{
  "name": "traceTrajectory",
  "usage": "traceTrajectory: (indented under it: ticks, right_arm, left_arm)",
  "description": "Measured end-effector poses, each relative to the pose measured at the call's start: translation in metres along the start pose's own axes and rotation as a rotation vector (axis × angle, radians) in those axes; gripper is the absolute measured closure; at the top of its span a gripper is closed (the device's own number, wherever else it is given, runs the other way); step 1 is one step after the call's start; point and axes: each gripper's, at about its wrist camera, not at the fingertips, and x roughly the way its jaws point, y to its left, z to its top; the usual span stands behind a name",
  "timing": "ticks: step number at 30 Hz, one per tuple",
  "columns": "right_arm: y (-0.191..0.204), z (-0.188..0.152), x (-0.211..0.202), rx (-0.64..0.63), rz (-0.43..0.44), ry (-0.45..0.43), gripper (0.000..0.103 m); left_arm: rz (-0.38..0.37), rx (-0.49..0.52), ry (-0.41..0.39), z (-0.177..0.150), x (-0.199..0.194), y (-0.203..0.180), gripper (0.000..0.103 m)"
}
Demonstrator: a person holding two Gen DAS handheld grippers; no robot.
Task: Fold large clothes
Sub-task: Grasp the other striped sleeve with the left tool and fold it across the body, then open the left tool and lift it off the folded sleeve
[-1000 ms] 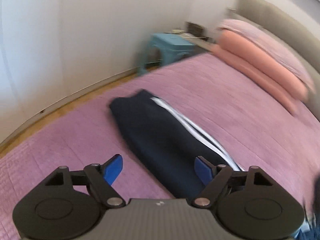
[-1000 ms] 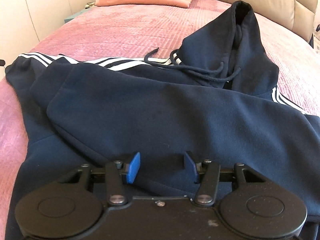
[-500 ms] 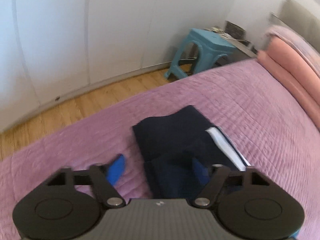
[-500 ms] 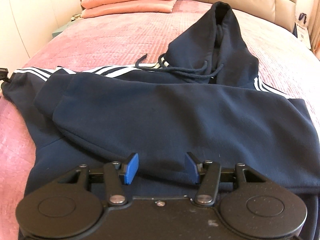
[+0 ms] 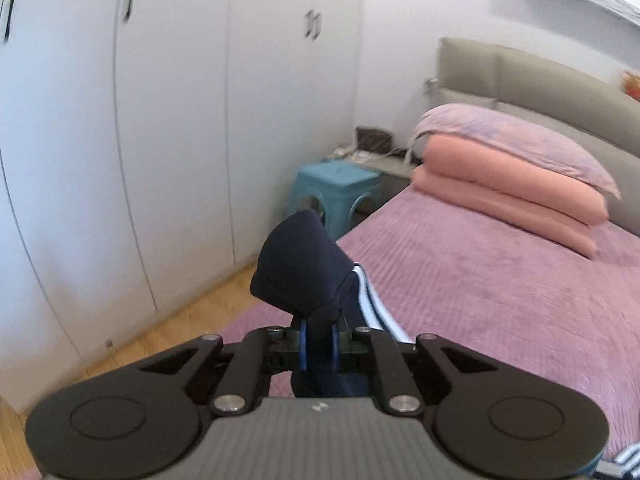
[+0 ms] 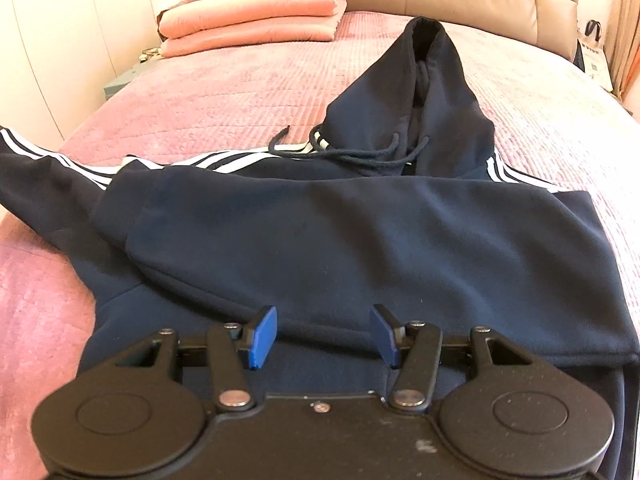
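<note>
Navy fleece fills the near field: the left tool [image 5: 318, 345] is clamped on the cuff of the left sleeve [image 5: 298, 268], lifted clear of the bed [image 5: 500, 280]. Right tool [image 6: 323, 336] hovers over the hoodie [image 6: 360, 240], pads spread wide, gripping nothing. Progress judged early: one sleeve [image 6: 320, 220] already lies folded across the chest; the lifted sleeve, body fold and hood [image 6: 416, 112] remain. Beyond, pillows [image 6: 252, 16] are stacked at the headboard
</note>
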Motion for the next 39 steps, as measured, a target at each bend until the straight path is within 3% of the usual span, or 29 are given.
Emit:
traceTrajectory:
  ticks: [5,9,13,16,19,21,23,24,26,27,29,33,39]
  right_arm:
    - [-0.019,-0.009,-0.016,0.031,0.007,-0.007,0.039]
    - [-0.051,-0.009,-0.041,0.059,0.005,-0.04,0.039]
    - [-0.097,-0.005,-0.073,0.095,-0.036,-0.096,0.039]
    - [-0.138,-0.005,-0.093,0.132,-0.067,-0.114,0.039]
    - [-0.176,-0.01,-0.108,0.156,-0.095,-0.132,0.039]
    - [-0.199,-0.016,-0.113,0.164,-0.109,-0.144,0.037]
    - [-0.217,-0.021,-0.11,0.169,-0.114,-0.131,0.036]
    - [-0.225,-0.023,-0.107,0.173,-0.108,-0.122,0.036]
    - [-0.237,-0.026,-0.1,0.173,-0.077,-0.106,0.035]
    - [-0.242,-0.026,-0.096,0.172,-0.057,-0.097,0.033]
    - [-0.246,-0.022,-0.086,0.173,-0.008,-0.085,0.029]
    - [-0.243,-0.003,-0.053,0.207,0.131,-0.058,0.029]
    - [-0.244,0.029,0.011,0.292,0.166,-0.003,0.028]
  left_arm:
    - [-0.157,0.074,-0.104,0.007,-0.077,-0.071,0.09]
    - [-0.347,0.166,-0.122,0.004,-0.153,-0.162,0.089]
    - [-0.577,0.162,-0.143,-0.014,-0.228,-0.243,0.089]
    - [-0.745,0.174,-0.133,-0.044,-0.271,-0.308,0.088]
    - [-0.836,0.227,-0.066,-0.095,-0.288,-0.374,0.086]
    - [-0.874,0.285,-0.004,-0.142,-0.285,-0.414,0.07]
    - [-0.86,0.343,0.11,-0.193,-0.269,-0.445,0.02]
    - [-0.818,0.362,0.155,-0.215,-0.26,-0.452,0.017]
    - [-0.766,0.413,0.26,-0.248,-0.245,-0.455,0.038]
    - [-0.755,0.41,0.305,-0.255,-0.239,-0.448,0.04]
    - [-0.735,0.374,0.341,-0.255,-0.227,-0.422,0.03]
    - [-0.643,0.388,0.339,-0.234,-0.224,-0.384,0.027]
    - [-0.54,0.334,0.372,-0.213,-0.215,-0.331,0.026]
